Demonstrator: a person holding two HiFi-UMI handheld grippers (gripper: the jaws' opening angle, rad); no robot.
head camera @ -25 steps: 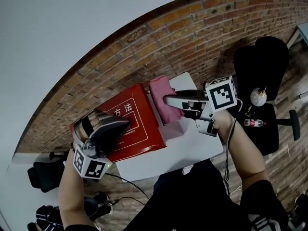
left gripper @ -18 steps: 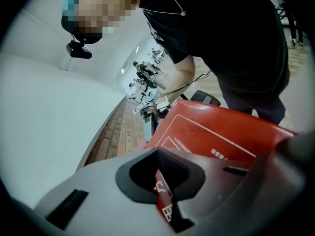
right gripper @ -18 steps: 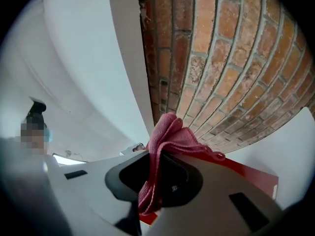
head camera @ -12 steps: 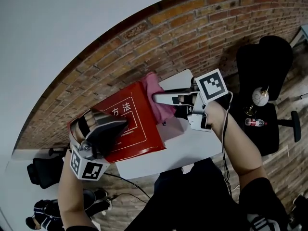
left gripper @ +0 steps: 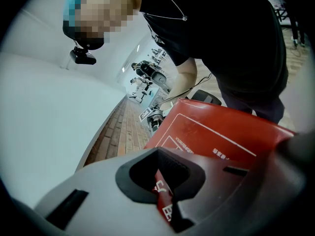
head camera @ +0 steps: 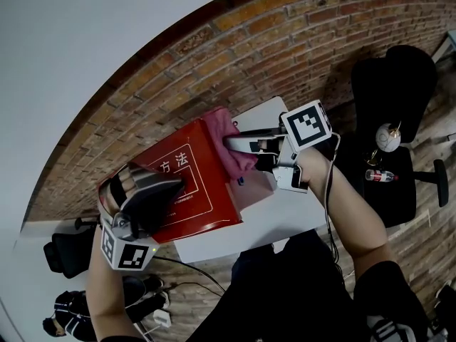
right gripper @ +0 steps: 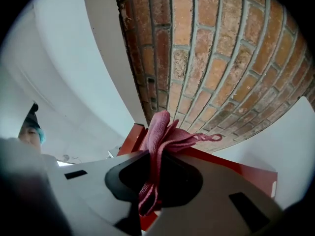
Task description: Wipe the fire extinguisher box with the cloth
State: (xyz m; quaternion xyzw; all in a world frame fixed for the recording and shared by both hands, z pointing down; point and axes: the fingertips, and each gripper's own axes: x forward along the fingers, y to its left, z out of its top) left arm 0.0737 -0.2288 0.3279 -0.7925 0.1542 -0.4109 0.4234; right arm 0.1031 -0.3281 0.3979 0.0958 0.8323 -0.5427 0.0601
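The red fire extinguisher box (head camera: 196,191) with white print lies tilted on the white table (head camera: 285,219) by the brick wall. My left gripper (head camera: 182,185) is shut on the box's left edge; in the left gripper view the red box (left gripper: 221,136) is pinched between the jaws of that gripper (left gripper: 165,198). My right gripper (head camera: 229,143) is shut on the pink cloth (head camera: 229,147), which presses on the box's upper right edge. In the right gripper view the bunched cloth (right gripper: 158,141) sticks out of this gripper (right gripper: 147,191), above the red box (right gripper: 246,167).
A brick wall (head camera: 235,63) runs right behind the table. A black office chair (head camera: 395,112) stands at the right, with a bottle (head camera: 379,175) and a round pale object (head camera: 388,137) on it. Another black chair (head camera: 68,251) and cables (head camera: 178,287) are on the floor at the lower left.
My right gripper has carried the pink cloth leftward and up, from the table beside the box onto the box's upper right edge. My left gripper keeps its hold on the box.
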